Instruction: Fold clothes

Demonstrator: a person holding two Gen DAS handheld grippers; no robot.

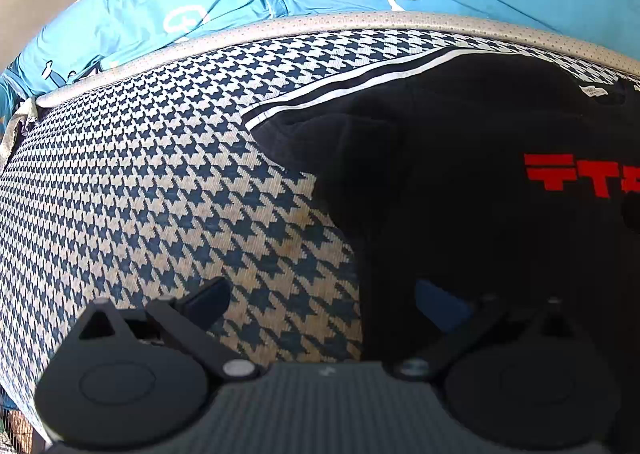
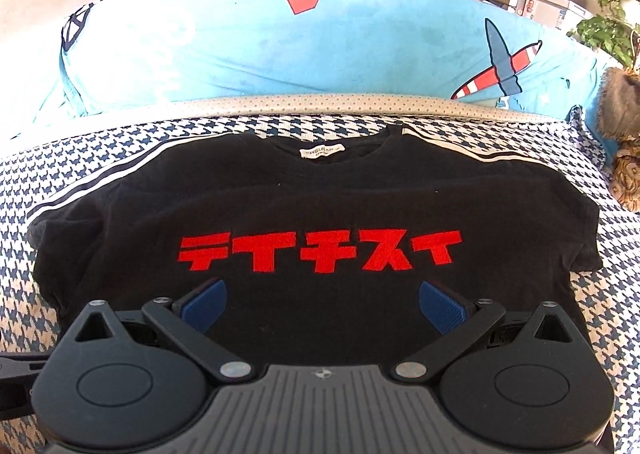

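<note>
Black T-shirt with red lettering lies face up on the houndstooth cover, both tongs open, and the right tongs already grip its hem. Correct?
Not quite. The right tongs grip nothing: the right wrist view shows them wide open above the black T-shirt. The rest holds, including the open left tongs and the houndstooth cover.

My left wrist view sits low and close over the houndstooth cover (image 1: 140,182), at the black shirt's (image 1: 460,174) sleeve edge. My right wrist view looks squarely across the whole shirt (image 2: 320,194) from its hem. Both face the blue cushion (image 2: 320,46) and share the red lettering (image 1: 576,174).
</note>
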